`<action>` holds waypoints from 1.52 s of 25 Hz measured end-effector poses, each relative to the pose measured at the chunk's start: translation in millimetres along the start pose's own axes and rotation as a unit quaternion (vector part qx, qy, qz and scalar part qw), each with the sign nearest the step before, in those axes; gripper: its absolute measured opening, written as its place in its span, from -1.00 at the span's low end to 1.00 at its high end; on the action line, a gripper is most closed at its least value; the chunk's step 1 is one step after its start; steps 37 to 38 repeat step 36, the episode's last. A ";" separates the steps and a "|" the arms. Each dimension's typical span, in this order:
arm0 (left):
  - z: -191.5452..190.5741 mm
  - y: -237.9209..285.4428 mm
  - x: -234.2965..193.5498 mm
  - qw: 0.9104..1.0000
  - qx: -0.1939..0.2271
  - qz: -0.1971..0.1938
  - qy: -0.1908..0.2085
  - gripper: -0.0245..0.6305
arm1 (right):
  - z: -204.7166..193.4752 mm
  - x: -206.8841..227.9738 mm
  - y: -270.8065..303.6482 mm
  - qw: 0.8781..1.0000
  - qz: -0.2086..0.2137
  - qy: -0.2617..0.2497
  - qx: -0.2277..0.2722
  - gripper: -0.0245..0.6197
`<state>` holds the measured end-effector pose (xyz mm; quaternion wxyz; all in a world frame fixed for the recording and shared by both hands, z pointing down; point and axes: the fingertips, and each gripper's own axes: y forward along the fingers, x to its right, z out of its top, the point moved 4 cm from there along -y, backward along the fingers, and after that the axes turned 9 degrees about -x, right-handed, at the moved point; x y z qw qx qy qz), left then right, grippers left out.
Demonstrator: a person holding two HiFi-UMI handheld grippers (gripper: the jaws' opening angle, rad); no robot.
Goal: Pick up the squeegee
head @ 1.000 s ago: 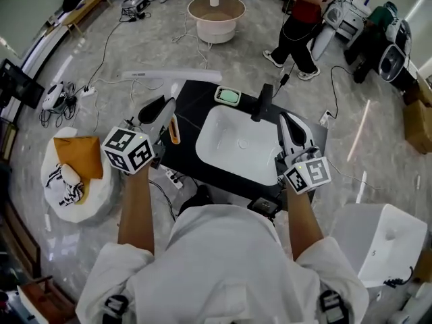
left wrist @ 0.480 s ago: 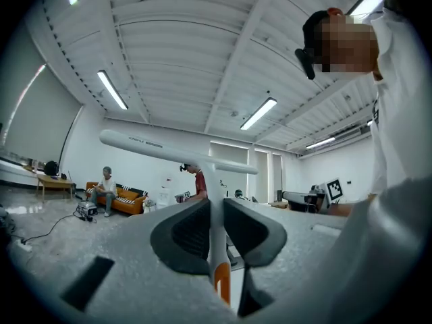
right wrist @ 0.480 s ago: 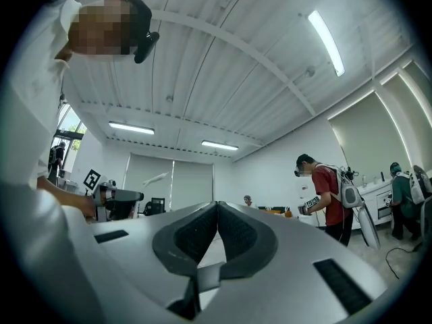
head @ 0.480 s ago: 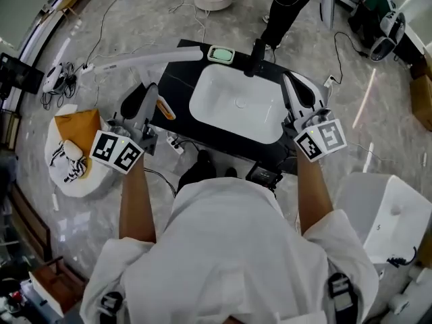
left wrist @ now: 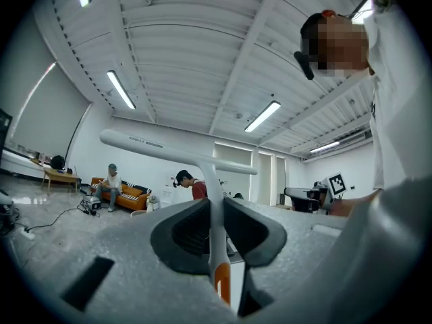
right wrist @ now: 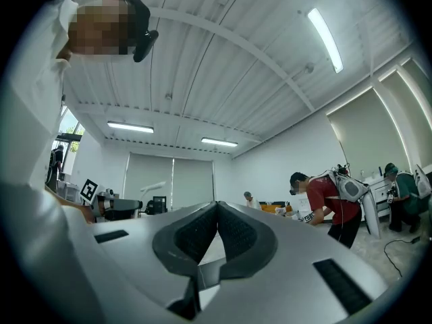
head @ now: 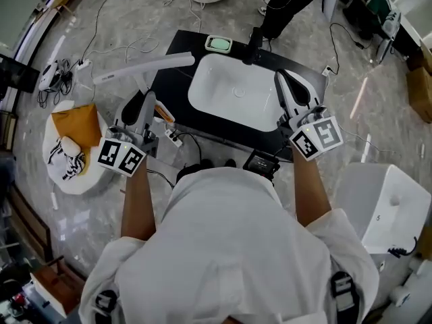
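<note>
The squeegee has a long white blade and a white handle with an orange band. My left gripper is shut on that handle, beside the left edge of the black counter. In the left gripper view the handle runs up between the two pads to the crossbar blade, held in the air. My left gripper points level. My right gripper hovers over the right rim of the white sink, shut with nothing in it; its pads meet in the right gripper view.
A black faucet and a green soap dish stand at the counter's back. A white cushion with an orange cloth lies on the floor at left, a white box at right. Cables cross the floor. A person's legs show behind the counter.
My left gripper has carried the squeegee left and back off the counter's edge, toward my body. The right gripper has shifted slightly but stays over the sink's right rim.
</note>
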<state>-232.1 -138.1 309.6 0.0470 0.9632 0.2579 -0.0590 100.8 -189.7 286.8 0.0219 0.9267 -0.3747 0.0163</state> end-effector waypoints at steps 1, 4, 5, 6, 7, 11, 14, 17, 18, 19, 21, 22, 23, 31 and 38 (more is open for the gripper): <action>-2.5 -1.2 -0.8 1.000 -0.003 0.000 0.000 -0.70 | -2.3 -4.4 0.9 1.000 0.001 0.002 -0.003 -0.88; -7.0 -3.5 -4.1 1.000 -0.007 -0.003 -0.002 -0.70 | -8.2 -16.2 5.4 1.000 0.005 0.007 -0.010 -0.88; -7.8 -3.9 -5.4 1.000 -0.008 -0.004 -0.002 -0.70 | -9.5 -19.8 6.5 1.000 0.006 0.008 -0.011 -0.88; -8.2 -3.9 -6.7 1.000 -0.010 -0.005 -0.003 -0.70 | -10.4 -22.7 7.5 1.000 0.007 0.009 -0.012 -0.88; -7.9 -3.6 -7.7 1.000 -0.011 -0.007 -0.003 -0.70 | -11.2 -24.8 8.5 1.000 0.008 0.010 -0.014 -0.88; -7.2 -0.9 -8.3 1.000 -0.011 -0.016 -0.005 -0.70 | -15.4 -29.2 11.7 1.000 0.010 0.008 -0.025 -0.88; -12.8 -1.5 -7.9 1.000 -0.017 -0.023 -0.013 -0.70 | -17.8 -32.8 10.9 1.000 0.009 0.010 -0.027 -0.88; -17.8 -2.1 -6.0 0.999 -0.021 -0.029 -0.020 -0.70 | -20.5 -37.3 9.0 0.999 0.010 0.009 -0.029 -0.88; -19.3 -2.0 -4.9 0.999 -0.022 -0.032 -0.022 -0.70 | -21.8 -38.3 8.2 0.999 0.009 0.010 -0.031 -0.88; -20.9 -2.0 -3.7 0.999 -0.023 -0.035 -0.024 -0.70 | -23.3 -39.3 7.0 0.999 0.008 0.011 -0.033 -0.88; -24.0 -2.3 -1.3 0.998 -0.026 -0.041 -0.026 -0.70 | -26.7 -40.9 4.3 0.999 0.004 0.014 -0.035 -0.88; -24.8 -2.5 -0.4 0.998 -0.027 -0.042 -0.027 -0.70 | -28.0 -41.4 3.2 0.999 0.003 0.016 -0.036 -0.88; -25.0 -2.6 0.1 0.998 -0.028 -0.043 -0.028 -0.70 | -28.9 -41.5 2.5 0.999 0.003 0.017 -0.036 -0.88; -24.0 2.0 1.9 0.998 -0.032 -0.042 -0.040 -0.70 | -35.7 -34.2 -0.1 0.999 0.006 0.027 -0.042 -0.88; -30.8 5.1 4.0 0.997 -0.037 -0.039 -0.055 -0.70 | -43.5 -27.5 -0.7 0.998 0.013 0.033 -0.044 -0.88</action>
